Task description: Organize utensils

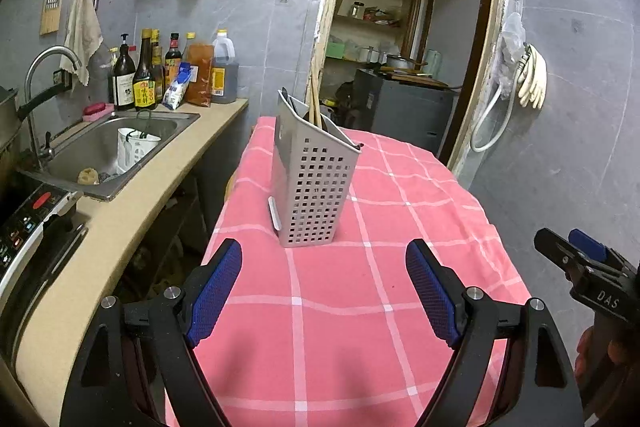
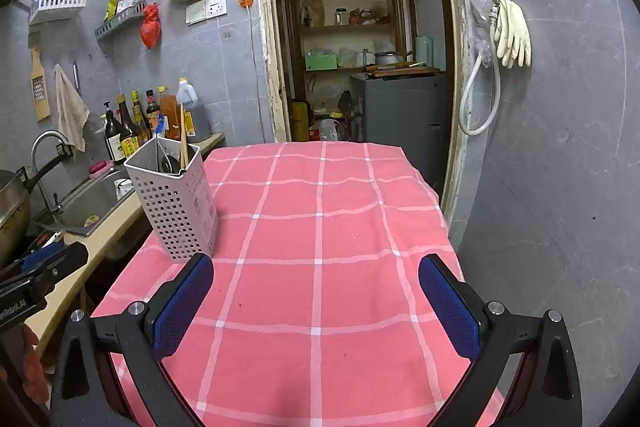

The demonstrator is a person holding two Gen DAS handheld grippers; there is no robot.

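A grey perforated utensil holder (image 1: 314, 187) stands upright on the pink checked tablecloth (image 1: 360, 307). Wooden chopsticks (image 1: 316, 99) and dark utensil handles stick out of its top. In the right wrist view the holder (image 2: 176, 203) stands at the table's left edge, with chopsticks (image 2: 184, 139) and a ladle inside. My left gripper (image 1: 324, 259) is open and empty, just in front of the holder. My right gripper (image 2: 316, 275) is open and empty over the cloth, right of the holder; it also shows in the left wrist view (image 1: 576, 255).
A counter with a steel sink (image 1: 108, 155), tap and sauce bottles (image 1: 168, 75) runs along the left. A stove (image 1: 28, 227) sits at near left. An open doorway (image 2: 360, 47) with shelves is behind the table. Gloves (image 2: 514, 31) hang on the right wall.
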